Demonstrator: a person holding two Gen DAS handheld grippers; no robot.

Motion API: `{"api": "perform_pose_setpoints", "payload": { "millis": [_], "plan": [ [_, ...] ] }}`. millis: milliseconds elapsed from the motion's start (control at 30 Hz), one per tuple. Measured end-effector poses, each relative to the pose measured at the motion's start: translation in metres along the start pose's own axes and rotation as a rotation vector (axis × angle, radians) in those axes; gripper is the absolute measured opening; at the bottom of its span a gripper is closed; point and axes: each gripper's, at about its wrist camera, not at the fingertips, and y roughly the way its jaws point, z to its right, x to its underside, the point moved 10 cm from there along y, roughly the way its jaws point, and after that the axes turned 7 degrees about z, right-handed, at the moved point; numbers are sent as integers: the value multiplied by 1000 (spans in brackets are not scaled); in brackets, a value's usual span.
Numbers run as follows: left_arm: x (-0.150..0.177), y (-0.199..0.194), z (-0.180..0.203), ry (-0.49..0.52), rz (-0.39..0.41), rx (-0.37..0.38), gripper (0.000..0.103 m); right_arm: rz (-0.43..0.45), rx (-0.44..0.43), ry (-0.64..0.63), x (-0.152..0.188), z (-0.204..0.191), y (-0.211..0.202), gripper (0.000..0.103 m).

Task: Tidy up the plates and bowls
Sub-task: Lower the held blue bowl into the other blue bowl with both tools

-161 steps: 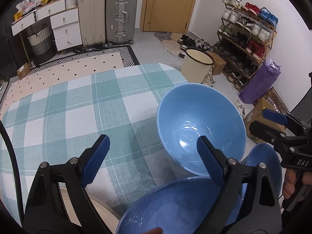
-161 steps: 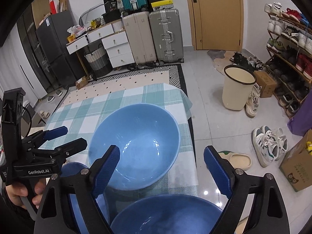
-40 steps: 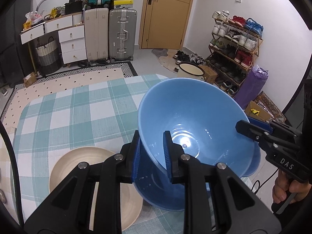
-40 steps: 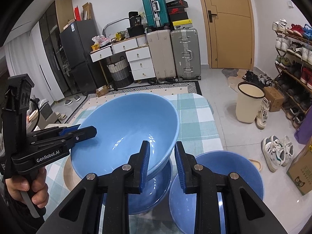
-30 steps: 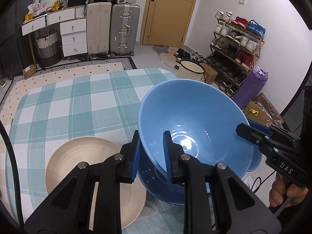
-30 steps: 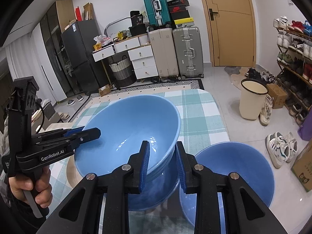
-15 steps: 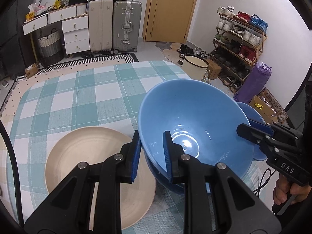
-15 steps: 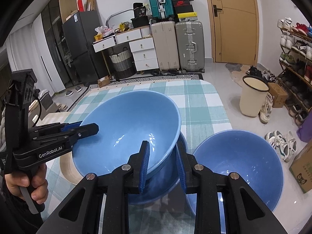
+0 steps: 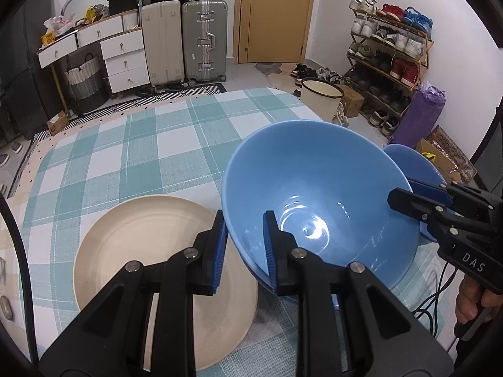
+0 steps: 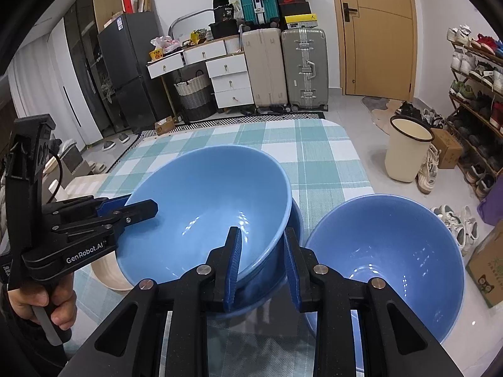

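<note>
My left gripper (image 9: 245,245) and my right gripper (image 10: 262,256) are both shut on opposite rims of one large blue bowl (image 9: 317,201), also seen in the right wrist view (image 10: 204,207). It sits nested in a second blue bowl (image 10: 283,245) on the checked tablecloth. A third blue bowl (image 10: 386,260) stands to the right of it, also showing in the left wrist view (image 9: 408,163). A beige plate (image 9: 141,238) lies on the left, touching the stack.
The table (image 9: 125,144) has a teal checked cloth. On the floor to the right are a cream bin (image 10: 407,150), a shoe rack (image 9: 386,59) and a cardboard box (image 10: 487,270). Suitcases (image 9: 185,40) and drawers stand behind.
Both grippers lowered the held bowl until it nested in the second blue bowl. The grips have stayed shut on its rim.
</note>
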Motion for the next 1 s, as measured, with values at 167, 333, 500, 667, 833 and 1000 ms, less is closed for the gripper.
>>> {"api": "perform_pose_setpoints", "payload": {
  "millis": [167, 333, 500, 667, 833, 1000],
  "plan": [
    [4, 6, 0, 2, -6, 5, 18, -9, -4, 10, 4, 3, 4, 27],
    [9, 12, 0, 13, -13, -5, 18, -7, 10, -8, 7, 5, 6, 27],
    [15, 19, 0, 26, -32, -17, 19, -2, 36, -50, 10, 4, 7, 27],
    [14, 23, 0, 30, -33, -17, 19, -13, 26, -43, 11, 7, 12, 27],
    [19, 26, -3, 21, -46, -18, 19, -16, 48, -82, 13, 5, 13, 27],
    [20, 26, -3, 6, -57, 2, 19, -12, 45, -73, 11, 8, 12, 27]
  ]
}}
